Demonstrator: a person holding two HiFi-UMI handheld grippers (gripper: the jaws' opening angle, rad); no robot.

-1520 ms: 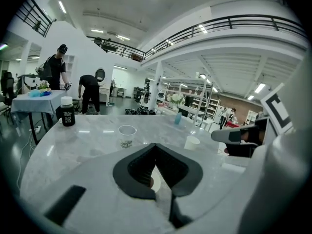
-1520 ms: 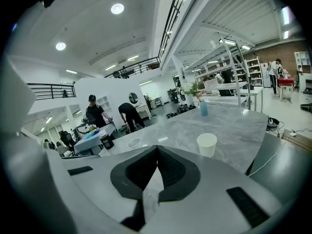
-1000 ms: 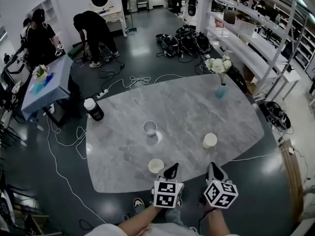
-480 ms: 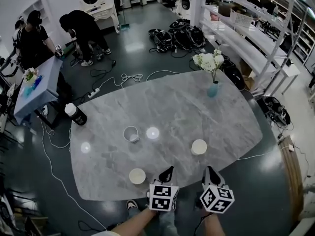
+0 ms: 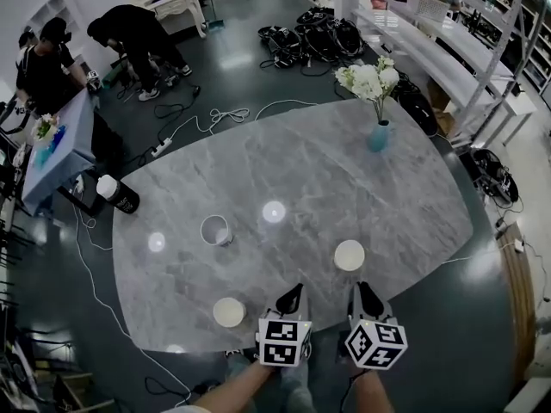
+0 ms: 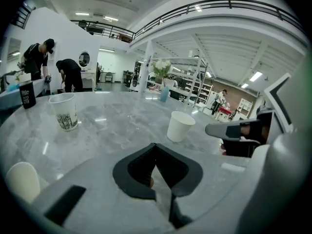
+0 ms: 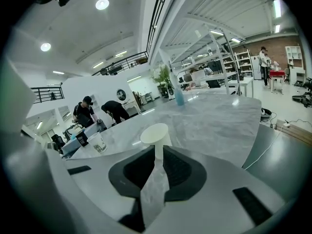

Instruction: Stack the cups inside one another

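Three cups stand upright and well apart on my grey marble table [image 5: 327, 179]. I take the table's middle as the clock's centre, with 12 pointing away from me. The right white cup [image 5: 349, 255] is at 4 o'clock. The left white cup [image 5: 229, 311] is at 7, near the front edge. The printed cup [image 5: 215, 229], clear-walled with a dark pattern, is at 9.

My left tongs [image 5: 296, 292] hang over the near edge at 6 o'clock, between the two white cups. Their jaws are pressed together at the tips with nothing pinched. My right tongs [image 5: 356, 291] sit just beside them at 5 o'clock, also pressed together and empty. The right white cup stands just beyond their tips, dead ahead at 12 in the right gripper view.

Farther out, a blue vase [image 5: 378, 136] holding white flowers [image 5: 368, 79] stands at 1 o'clock near the far edge. A dark bottle [image 5: 116, 194] with a white cap stands at 10 by the table's left corner.

Beyond the table, cables [image 5: 215, 120] trail over the dark floor at 11. One person bends over [image 5: 142, 31] and another stands [image 5: 41, 63] by a small blue-covered table [image 5: 53, 155] at 10. Shelves [image 5: 448, 46] run along at 2.
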